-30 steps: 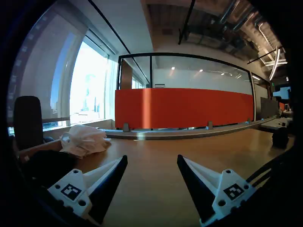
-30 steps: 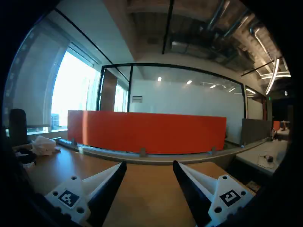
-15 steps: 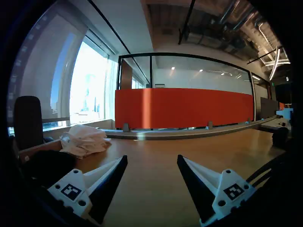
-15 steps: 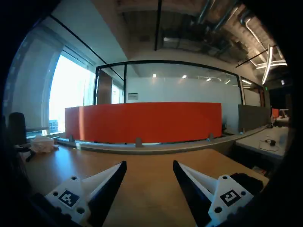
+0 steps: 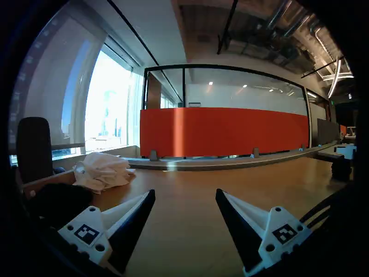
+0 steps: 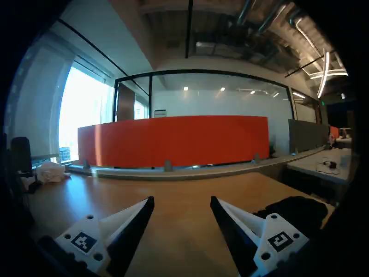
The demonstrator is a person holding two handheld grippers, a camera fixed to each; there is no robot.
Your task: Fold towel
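The left tool (image 5: 184,191) and right tool (image 6: 181,198) gape empty above the worktop (image 5: 184,177); before the orange partition (image 5: 221,131), a crumpled white towel (image 5: 102,171) sits left, a black cloth (image 6: 297,212) right.

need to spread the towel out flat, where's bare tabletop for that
The widest bare stretch of table lies ahead of the left gripper, between the crumpled towel and the orange divider. The towel and a dark object crowd the left edge; a black cloth sits at the right.
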